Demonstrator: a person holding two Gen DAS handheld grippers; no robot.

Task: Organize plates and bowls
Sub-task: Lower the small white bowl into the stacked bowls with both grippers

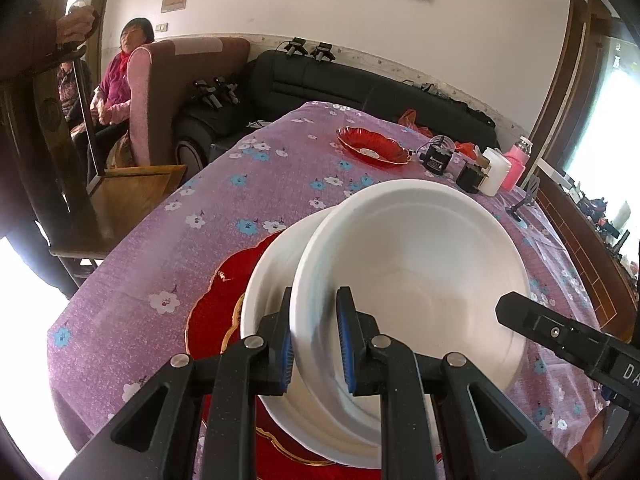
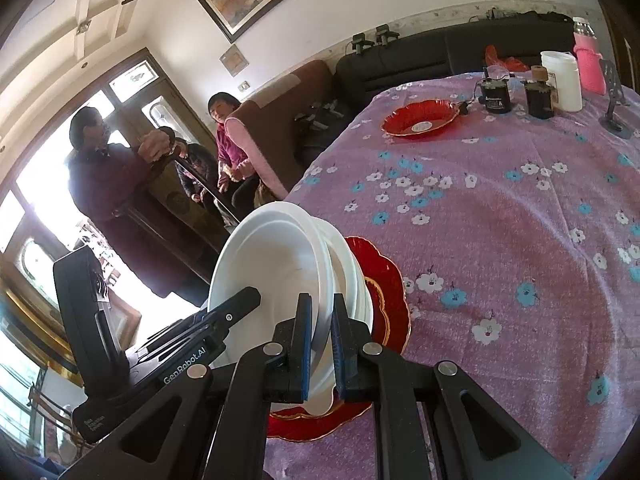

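Note:
A white bowl (image 1: 420, 264) is held tilted over a second white bowl (image 1: 272, 280), which sits on a red gold-rimmed plate (image 1: 220, 304). My left gripper (image 1: 314, 340) is shut on the near rim of the top bowl. My right gripper (image 2: 320, 340) is shut on the opposite rim of the same bowl (image 2: 272, 264); its finger shows in the left wrist view (image 1: 560, 332). The lower bowl (image 2: 348, 276) and red plate (image 2: 384, 292) show in the right wrist view too. A second red plate (image 1: 372, 148) lies far across the table; it also shows in the right wrist view (image 2: 420, 118).
A purple flowered cloth (image 2: 500, 220) covers the table. Jars, a white container (image 2: 564, 80), a pink bottle (image 2: 588, 60) and a phone stand (image 2: 614, 100) stand at the far edge. A wooden chair (image 1: 120, 196), sofas and several people are to the left.

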